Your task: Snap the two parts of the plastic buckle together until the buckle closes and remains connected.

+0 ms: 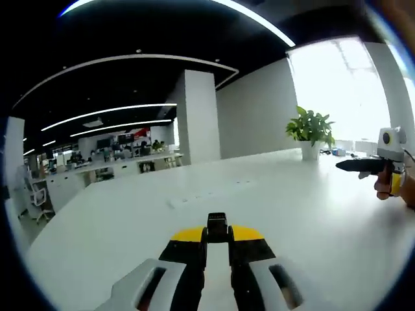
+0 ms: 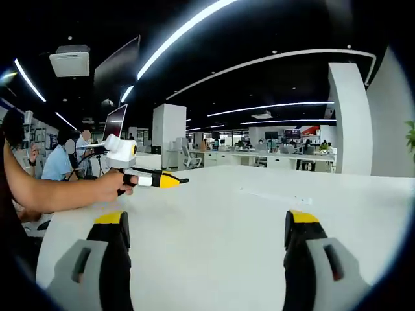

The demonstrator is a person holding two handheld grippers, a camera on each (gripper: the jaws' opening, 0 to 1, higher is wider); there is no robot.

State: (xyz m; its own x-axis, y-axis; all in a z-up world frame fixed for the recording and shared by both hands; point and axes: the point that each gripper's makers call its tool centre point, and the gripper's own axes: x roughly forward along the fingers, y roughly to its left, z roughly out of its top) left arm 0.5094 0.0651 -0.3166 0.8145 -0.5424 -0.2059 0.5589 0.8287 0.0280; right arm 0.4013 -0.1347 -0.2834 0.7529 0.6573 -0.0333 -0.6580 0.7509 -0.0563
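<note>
The left gripper (image 1: 217,241) is pinching one small black piece (image 1: 216,225) between closed jaws, probably one buckle part, though it is too small to be sure; the right gripper (image 2: 206,230) is hovering over the white table (image 2: 220,201) with jaws wide apart, carrying nothing. So the second part is awaiting pickup; I am counting one held piece, two grippers, one potted plant (image 1: 311,131) beyond.

Black jaws tipped with yellow bands on the left gripper (image 1: 217,243), bedded in pale grey housings with dark oval slots. Same black, yellow and grey build on the right gripper (image 2: 207,236). Bare forearm, no sleeve visible, behind the hand (image 2: 113,184).
</note>
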